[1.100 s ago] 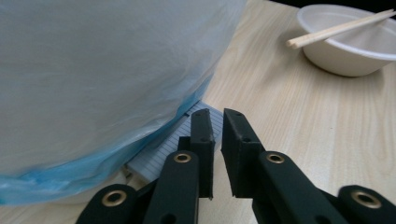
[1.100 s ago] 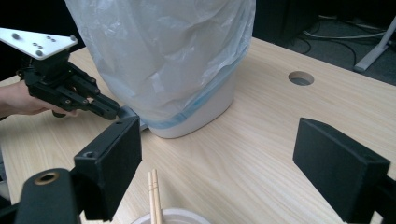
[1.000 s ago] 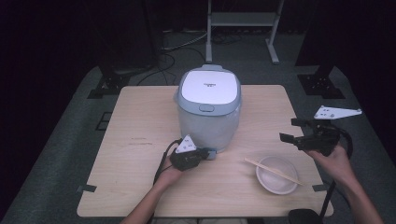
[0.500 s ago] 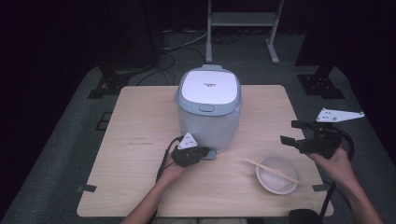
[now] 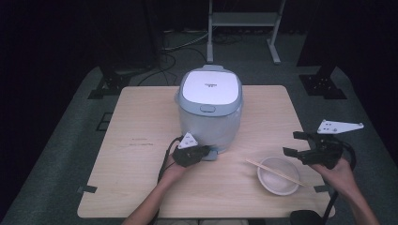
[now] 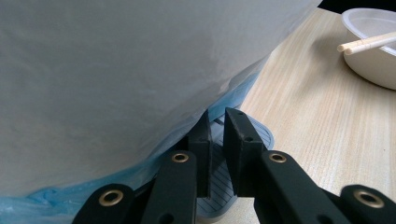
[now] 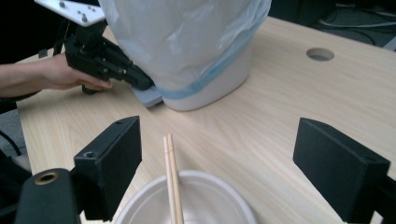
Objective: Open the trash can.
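Note:
A white rice cooker with a pale blue band and a thin plastic film on its wall stands mid-table, lid closed. My left gripper sits at its front base, jaws shut over a flat grey-blue ridged tab that sticks out from under the cooker; I cannot tell whether the pads pinch the tab. My right gripper hovers open just right of a white bowl with chopsticks laid across it. In the right gripper view its wide jaws frame the chopsticks and bowl, with nothing touching the pads.
The wooden table has bare room to the left and behind the cooker. A round hole is cut in the top near the cooker. Metal stand legs and cables lie on the floor beyond the far edge.
My right gripper has sunk a little toward the table beside the bowl. The left gripper and the cooker have stayed put.

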A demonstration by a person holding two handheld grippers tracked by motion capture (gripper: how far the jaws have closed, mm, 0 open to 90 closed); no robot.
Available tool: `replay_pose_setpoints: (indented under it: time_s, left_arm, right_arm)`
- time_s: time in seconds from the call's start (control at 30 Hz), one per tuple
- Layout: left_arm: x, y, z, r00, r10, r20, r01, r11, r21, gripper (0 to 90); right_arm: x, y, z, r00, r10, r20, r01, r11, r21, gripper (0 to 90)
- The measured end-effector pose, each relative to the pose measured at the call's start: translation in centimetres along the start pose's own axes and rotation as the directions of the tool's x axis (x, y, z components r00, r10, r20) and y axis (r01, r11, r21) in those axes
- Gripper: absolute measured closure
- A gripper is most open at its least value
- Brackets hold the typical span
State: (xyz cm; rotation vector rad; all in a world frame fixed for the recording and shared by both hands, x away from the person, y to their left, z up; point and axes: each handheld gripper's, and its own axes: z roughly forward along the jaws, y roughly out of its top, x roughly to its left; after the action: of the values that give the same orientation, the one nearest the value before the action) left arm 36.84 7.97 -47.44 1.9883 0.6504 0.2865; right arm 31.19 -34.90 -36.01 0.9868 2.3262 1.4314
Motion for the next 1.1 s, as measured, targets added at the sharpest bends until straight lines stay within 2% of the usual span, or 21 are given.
replay_pose_setpoints:
  time_s: [0.1,0.37,0.47,0.83,1.0,1.1]
  left_arm:
    - [-0.1,0.0,0.1,0.9999,0.004,-0.01,-0.004,1.0,0.004,81.8]
    - [-0.5,0.1,0.3,0.9994,0.025,-0.025,-0.025,0.9996,0.011,83.3]
    - [-0.6,0.0,0.3,0.9986,0.041,-0.033,-0.04,0.9991,0.014,83.4]
    - [-0.7,-0.1,0.7,0.9981,0.049,-0.037,-0.047,0.9979,0.044,83.8]
    - [-0.6,0.0,1.0,0.9976,0.062,-0.03,-0.059,0.9949,0.082,83.8]
    - [-0.8,0.0,1.2,0.9956,0.082,-0.045,-0.077,0.9917,0.103,83.9]
  right_arm:
    - [0.1,-0.6,0.3,1.0,-0.002,-0.004,0.002,0.9999,0.011,14.2]
    - [0.4,-1.1,0.9,0.9996,-0.029,-0.001,0.029,0.9985,0.046,14.2]
    - [0.4,-1.2,0.9,0.9997,-0.024,-0.002,0.024,0.9984,0.051,14.2]
    - [0.8,-1.6,1.3,0.9987,-0.05,-0.007,0.05,0.9957,0.077,14.3]
    - [1.0,-2.0,2.0,0.9977,-0.064,-0.022,0.066,0.9923,0.105,14.5]
    - [1.1,-2.5,2.5,0.9973,-0.068,-0.026,0.071,0.9894,0.127,14.4]
